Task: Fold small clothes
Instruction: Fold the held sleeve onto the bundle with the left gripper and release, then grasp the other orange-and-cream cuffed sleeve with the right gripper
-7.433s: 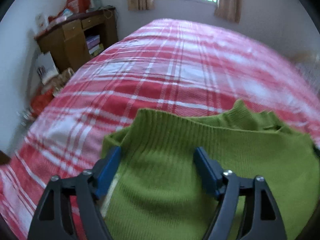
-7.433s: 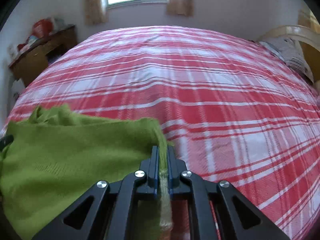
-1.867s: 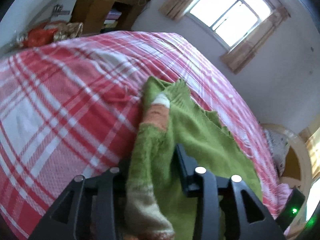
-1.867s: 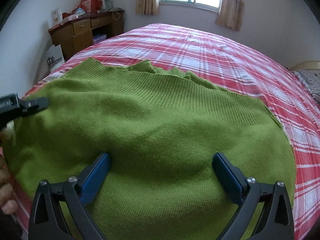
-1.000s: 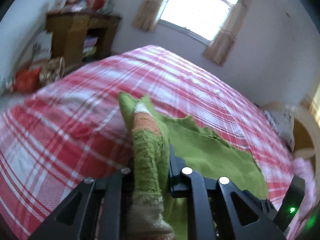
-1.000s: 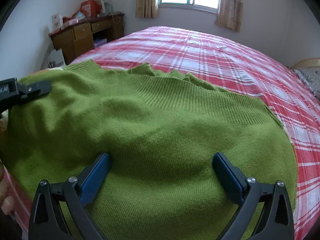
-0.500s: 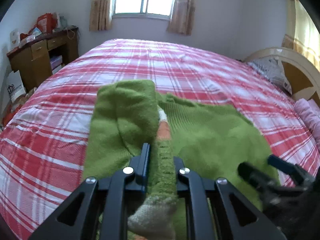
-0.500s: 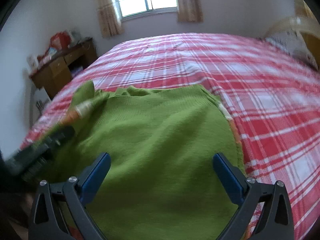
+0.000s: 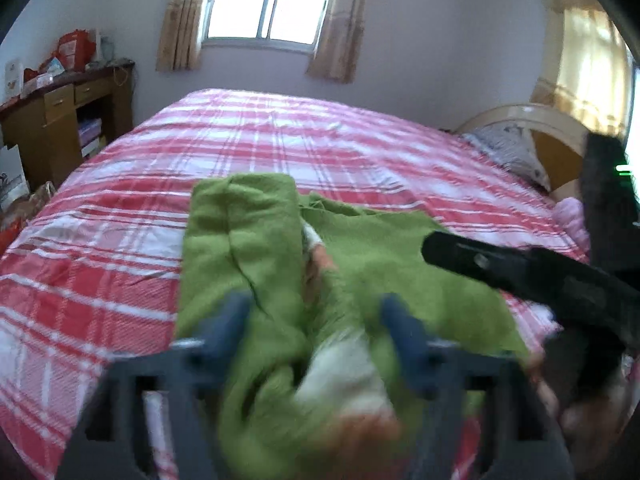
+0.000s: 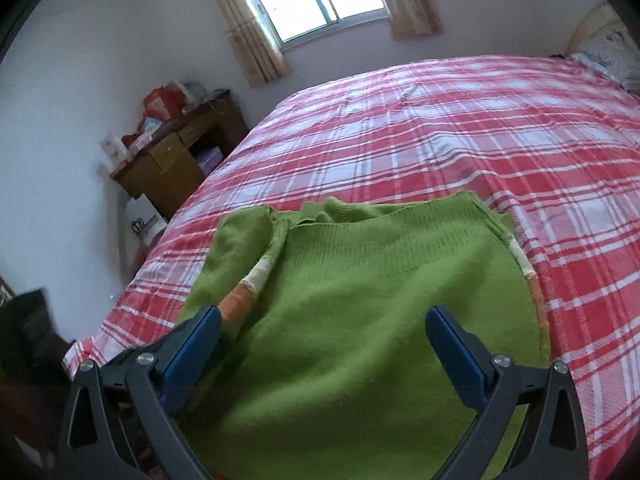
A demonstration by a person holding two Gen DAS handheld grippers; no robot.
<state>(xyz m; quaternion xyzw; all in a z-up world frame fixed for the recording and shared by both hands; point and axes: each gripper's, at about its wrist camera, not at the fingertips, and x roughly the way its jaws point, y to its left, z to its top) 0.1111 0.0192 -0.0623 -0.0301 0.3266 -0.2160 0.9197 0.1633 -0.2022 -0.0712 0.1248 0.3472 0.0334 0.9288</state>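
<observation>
A small green sweater point(image 9: 404, 264) point(image 10: 360, 312) lies on the red plaid bed point(image 9: 280, 136) point(image 10: 460, 128), near its front edge. Its left sleeve point(image 9: 244, 220) is folded over the body; the sleeve's orange and white cuff point(image 10: 252, 284) lies on the green knit. My left gripper point(image 9: 316, 320) is blurred, its jaws opening; the cuff end point(image 9: 344, 376) sits loose between them, apart from the pads. My right gripper point(image 10: 320, 344) hangs open above the sweater's middle, holding nothing. In the left wrist view the right gripper's black finger point(image 9: 500, 268) crosses at the right.
A wooden desk point(image 9: 60, 120) point(image 10: 176, 160) with clutter stands left of the bed, bags point(image 10: 144, 220) on the floor beside it. A window point(image 9: 268, 0) is at the far wall. Headboard point(image 9: 532, 136) and pillows point(image 9: 508, 152) lie at the right.
My left gripper, shut on the striped cuff half a second ago, has sprung apart and let the cuff go. The right gripper rolled and rose a little, staying open.
</observation>
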